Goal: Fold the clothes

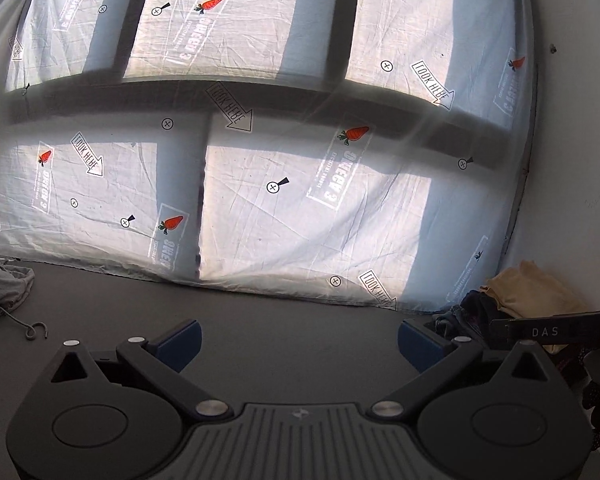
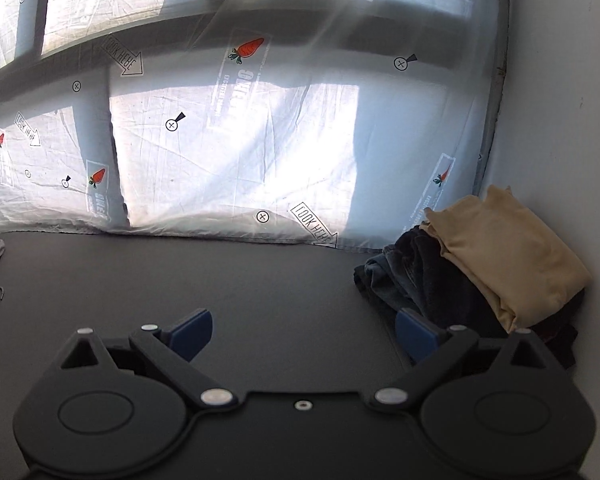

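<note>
Plainly, the left wrist view shows the left gripper (image 1: 298, 342) spread wide over the bare dark table (image 1: 260, 320), nothing between its blue pads. Only this view shows part of the right gripper (image 1: 556, 332) crossing in front of the clothes pile (image 1: 532, 296) at far right. A grey garment (image 1: 4, 284) with a loose drawstring (image 1: 28, 326) lies at the left edge.

From the right wrist, the right gripper (image 2: 304, 334) is likewise spread and empty. A folded tan garment (image 2: 508, 256) lies atop dark clothes (image 2: 412, 272) in the corner, its long axis running from the printed curtain (image 2: 260, 140) toward the camera, beside the white wall (image 2: 560, 120).
</note>
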`<state>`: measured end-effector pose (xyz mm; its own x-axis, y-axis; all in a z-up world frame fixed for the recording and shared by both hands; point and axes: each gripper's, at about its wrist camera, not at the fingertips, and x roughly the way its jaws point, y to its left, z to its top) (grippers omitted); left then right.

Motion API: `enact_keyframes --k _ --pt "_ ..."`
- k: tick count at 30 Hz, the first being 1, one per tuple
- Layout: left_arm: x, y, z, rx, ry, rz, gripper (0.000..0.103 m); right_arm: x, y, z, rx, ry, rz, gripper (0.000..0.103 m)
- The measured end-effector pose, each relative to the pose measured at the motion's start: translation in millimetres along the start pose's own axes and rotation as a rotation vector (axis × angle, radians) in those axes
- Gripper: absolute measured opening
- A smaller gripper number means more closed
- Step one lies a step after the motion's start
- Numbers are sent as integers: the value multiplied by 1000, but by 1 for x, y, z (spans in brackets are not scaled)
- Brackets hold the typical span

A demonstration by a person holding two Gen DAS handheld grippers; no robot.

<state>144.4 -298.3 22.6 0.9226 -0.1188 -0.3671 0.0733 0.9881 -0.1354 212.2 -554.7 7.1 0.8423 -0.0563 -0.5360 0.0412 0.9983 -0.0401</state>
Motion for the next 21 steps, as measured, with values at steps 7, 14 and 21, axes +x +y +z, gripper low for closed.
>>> enact_keyframes --k 7,14,21 --pt "-39 103 3 66 96 -21 103 -58 112 -35 79 -2 1 100" --pt "-89 186 -10 127 146 31 103 -117 214 -76 102 26 21 100" --pt "-123 235 -31 91 222 44 103 -163 260 -113 132 63 13 100"
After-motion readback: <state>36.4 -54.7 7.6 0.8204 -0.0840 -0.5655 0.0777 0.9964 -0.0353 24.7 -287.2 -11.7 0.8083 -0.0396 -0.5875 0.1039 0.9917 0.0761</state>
